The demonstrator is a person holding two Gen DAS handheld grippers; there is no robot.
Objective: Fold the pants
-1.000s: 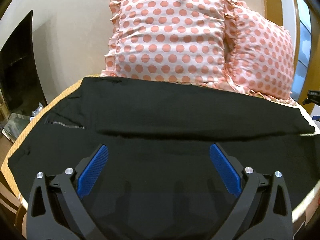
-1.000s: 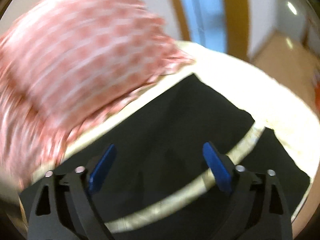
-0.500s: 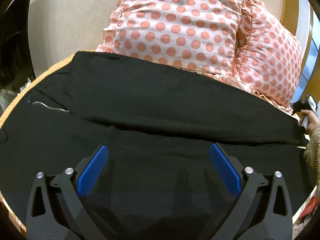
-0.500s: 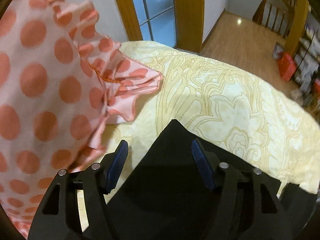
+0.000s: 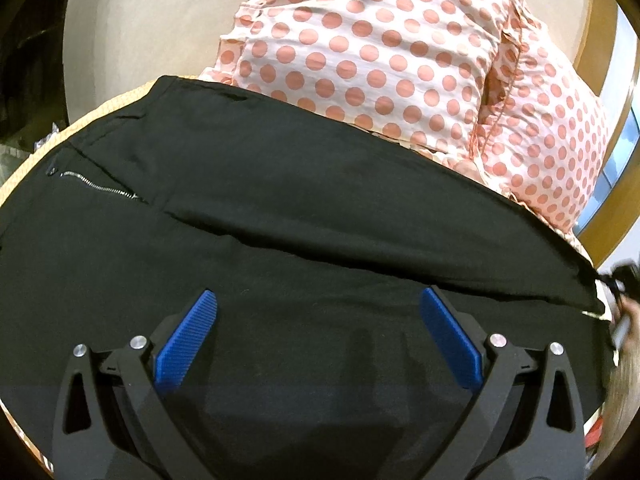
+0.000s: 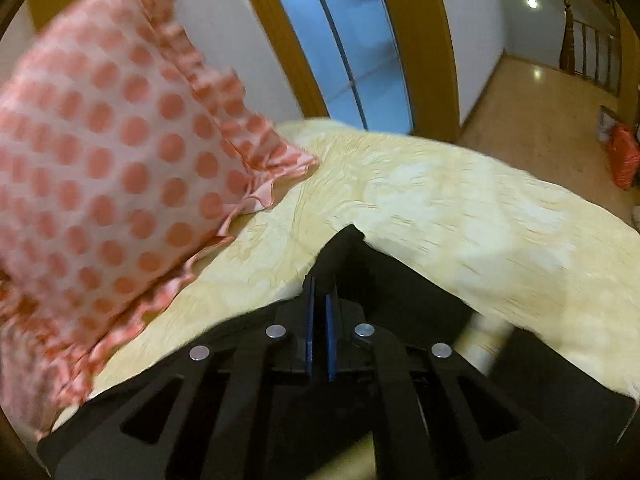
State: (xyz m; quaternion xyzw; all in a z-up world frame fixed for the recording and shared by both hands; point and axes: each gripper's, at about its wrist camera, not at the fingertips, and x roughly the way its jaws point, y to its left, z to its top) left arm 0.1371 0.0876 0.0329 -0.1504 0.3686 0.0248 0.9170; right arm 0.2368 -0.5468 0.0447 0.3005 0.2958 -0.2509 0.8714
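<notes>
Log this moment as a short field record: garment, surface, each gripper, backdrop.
garment: black pants spread flat, zipper showing near the waist
surface: yellow patterned bedspread
left gripper: open, jaws wide above the pants, holding nothing
right gripper: shut on the pants at a leg-end corner
backdrop: polka-dot pillows propped just beyond the pants
fold: no fold visible yet

We are in a home bedroom, a bed (image 6: 420, 200) under a yellow cover, polka-dot pillows (image 5: 380, 48) (frilled edges), wood-framed window (image 6: 340, 40), wooden floor (image 6: 532, 108) beyond.
</notes>
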